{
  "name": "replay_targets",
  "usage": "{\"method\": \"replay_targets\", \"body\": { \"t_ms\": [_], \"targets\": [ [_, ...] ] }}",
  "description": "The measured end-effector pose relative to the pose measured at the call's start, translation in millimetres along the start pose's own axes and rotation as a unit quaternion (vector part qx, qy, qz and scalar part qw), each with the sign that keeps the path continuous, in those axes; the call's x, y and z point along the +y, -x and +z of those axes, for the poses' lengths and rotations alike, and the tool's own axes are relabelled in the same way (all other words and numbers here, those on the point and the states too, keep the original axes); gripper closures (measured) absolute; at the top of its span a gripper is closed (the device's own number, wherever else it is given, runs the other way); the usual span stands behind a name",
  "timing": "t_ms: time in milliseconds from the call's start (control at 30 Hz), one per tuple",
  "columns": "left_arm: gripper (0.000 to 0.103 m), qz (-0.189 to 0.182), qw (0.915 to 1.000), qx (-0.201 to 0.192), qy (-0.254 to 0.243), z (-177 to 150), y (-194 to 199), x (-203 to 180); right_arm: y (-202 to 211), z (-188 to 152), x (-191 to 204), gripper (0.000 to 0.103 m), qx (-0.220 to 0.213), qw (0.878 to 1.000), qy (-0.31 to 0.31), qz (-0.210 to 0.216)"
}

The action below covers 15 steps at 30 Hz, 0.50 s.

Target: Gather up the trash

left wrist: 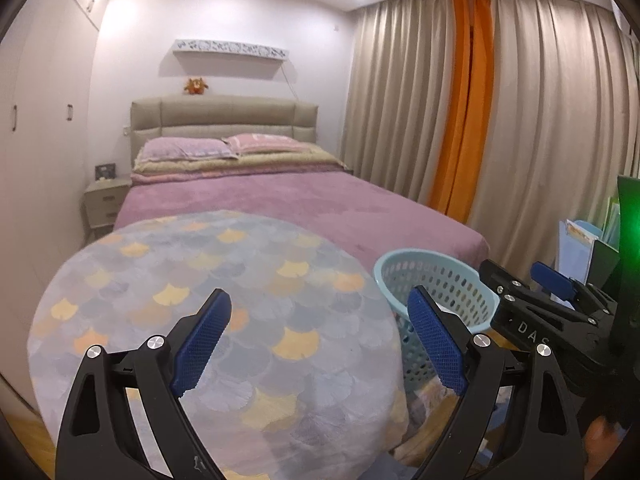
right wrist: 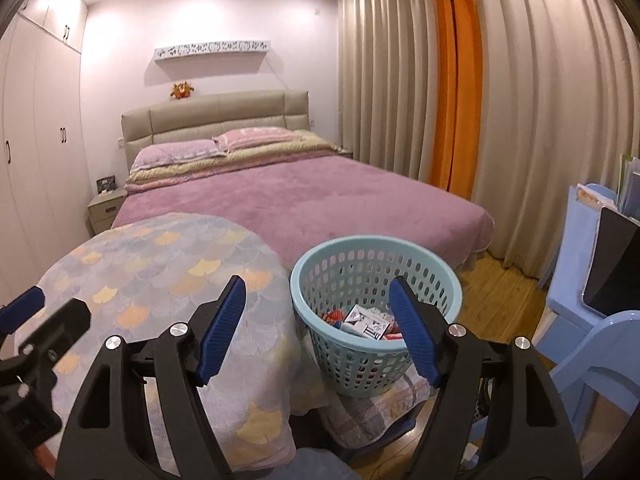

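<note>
Fingers (left wrist: 436, 344) of left gripper (left wrist: 320, 340) and right gripper (right wrist: 318, 326) spread wide, gripping nothing. Trash (right wrist: 366, 322) already down in blue basket (right wrist: 312, 300) beside cloth-covered tabletop (right wrist: 160, 264), probably parked within easy reach for dropping.

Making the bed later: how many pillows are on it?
2. A purple pillow lies at the head on the left, a pink pillow beside it on the right. Others may hide beneath.

A big bed with a soft purple blanket (right wrist: 304, 196) and a padded tan headboard (right wrist: 216, 114) stands against the pale wall. Long beige curtains (right wrist: 540, 120) hang on the right, with an orange strip (right wrist: 456, 92) between them. The floor is yellow wood (right wrist: 504, 280). White closet doors (right wrist: 36, 128) fill the left side.
</note>
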State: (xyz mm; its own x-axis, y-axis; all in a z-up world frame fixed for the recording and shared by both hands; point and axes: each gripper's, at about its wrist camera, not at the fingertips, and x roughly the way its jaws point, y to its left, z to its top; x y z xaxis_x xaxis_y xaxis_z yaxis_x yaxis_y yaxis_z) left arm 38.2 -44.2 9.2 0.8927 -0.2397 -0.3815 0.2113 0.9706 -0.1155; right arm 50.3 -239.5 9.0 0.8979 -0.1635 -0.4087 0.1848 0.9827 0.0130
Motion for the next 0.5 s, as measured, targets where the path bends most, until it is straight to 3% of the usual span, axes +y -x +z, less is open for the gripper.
{"method": "replay_targets", "body": {
  "t_ms": [500],
  "targets": [
    [0.014,0.009,0.9999,0.006,0.002,0,4,3,0,1,13,0.033,0.003,1.0,0.014,0.001]
  ]
}}
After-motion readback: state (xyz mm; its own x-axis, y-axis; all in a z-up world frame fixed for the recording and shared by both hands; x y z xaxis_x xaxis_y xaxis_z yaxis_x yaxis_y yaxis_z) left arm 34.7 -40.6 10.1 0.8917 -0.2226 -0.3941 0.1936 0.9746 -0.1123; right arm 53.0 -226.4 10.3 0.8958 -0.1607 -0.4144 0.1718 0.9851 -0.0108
